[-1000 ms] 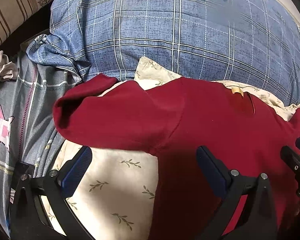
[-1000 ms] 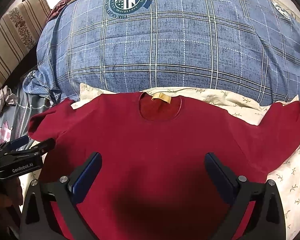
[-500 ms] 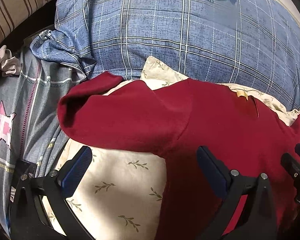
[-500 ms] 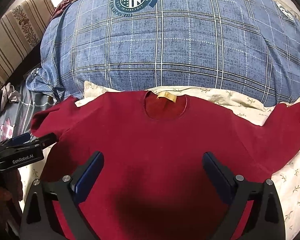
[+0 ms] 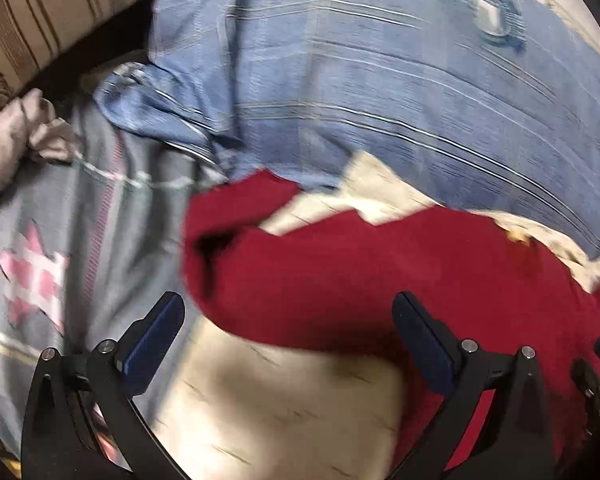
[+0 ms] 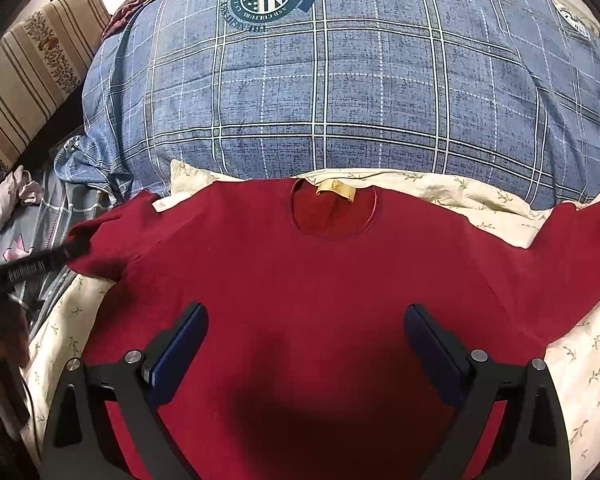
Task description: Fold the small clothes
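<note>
Both grippers are spread wide with nothing between the fingers: my left gripper hangs over the shirt's left sleeve, and my right gripper hovers above the middle of the red shirt. That shirt lies face up and spread flat on a cream leaf-print cloth, its neckline toward the big blue plaid quilt. It looks like a light, limp knit that will sag and drape rather than hold any shape, so a pinch in mid-panel would only bunch it. I judge the best holds are at the edges: the sleeve cuff on my left, and the hem or shoulder seam for my right. The left view is blurred, so the cuff's exact edge is hard to place.
</note>
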Demonstrator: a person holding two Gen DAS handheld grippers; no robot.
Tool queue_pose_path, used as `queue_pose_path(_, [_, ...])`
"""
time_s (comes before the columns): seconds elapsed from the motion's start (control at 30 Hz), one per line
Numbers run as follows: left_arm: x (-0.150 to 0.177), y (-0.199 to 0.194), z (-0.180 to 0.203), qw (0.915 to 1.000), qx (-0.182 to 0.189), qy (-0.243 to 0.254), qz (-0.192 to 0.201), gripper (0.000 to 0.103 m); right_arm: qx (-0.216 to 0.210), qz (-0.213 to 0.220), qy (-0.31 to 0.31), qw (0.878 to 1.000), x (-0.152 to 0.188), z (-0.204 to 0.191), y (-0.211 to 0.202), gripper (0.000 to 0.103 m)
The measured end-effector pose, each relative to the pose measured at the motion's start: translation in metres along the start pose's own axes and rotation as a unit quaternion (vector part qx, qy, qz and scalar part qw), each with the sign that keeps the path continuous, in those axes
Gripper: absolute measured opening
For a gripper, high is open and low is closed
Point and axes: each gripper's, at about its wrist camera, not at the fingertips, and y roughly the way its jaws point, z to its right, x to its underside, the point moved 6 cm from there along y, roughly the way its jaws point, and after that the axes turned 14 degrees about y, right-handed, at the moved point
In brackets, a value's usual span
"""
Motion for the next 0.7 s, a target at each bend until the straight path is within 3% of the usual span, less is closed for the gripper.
queue_pose_path(0.17, [-0.006,0.045,-0.026,0.9979,-0.035,0.017,-0.053,0.103,-0.011,-0.014,0.025,1.0,-0.002,0.006,0.003,0.098])
queue_pose_path(0.33, [-0.005,0.087,-0.051,0.9948,-0.053,0.011,-0.087,0.09,-0.011,-0.02,0.034,0.999,-0.001,0.011,0.004,0.099])
queue_pose_path(0.4, [-0.003,0.101,-0.061,0.9927,-0.067,0.006,-0.1,0.071,-0.01,-0.022,0.033,0.999,-0.001,0.012,0.007,0.099])
queue_pose_path(0.43, [-0.001,0.109,-0.066,0.9928,-0.059,-0.004,-0.104,0.062,-0.012,-0.024,0.038,0.999,-0.001,0.013,0.008,0.099])
queue_pose_path(0.47, [0.0,0.115,-0.07,0.9934,-0.041,-0.019,-0.105,0.039,-0.014,-0.028,0.042,0.999,0.0,0.013,0.01,0.099])
queue_pose_path(0.53, [0.002,0.124,-0.079,0.9927,-0.01,-0.049,-0.11,0.018,-0.02,-0.036,0.049,0.998,0.001,0.014,0.012,0.099])
queue_pose_path(0.6, [0.0,0.119,-0.08,0.9936,-0.002,-0.054,-0.099,0.008,-0.021,-0.038,0.05,0.998,0.003,0.014,0.013,0.099])
queue_pose_path(0.7, [-0.016,0.087,-0.076,0.9953,0.035,-0.071,-0.057,0.006,-0.021,-0.032,0.048,0.998,0.001,0.014,0.012,0.099])
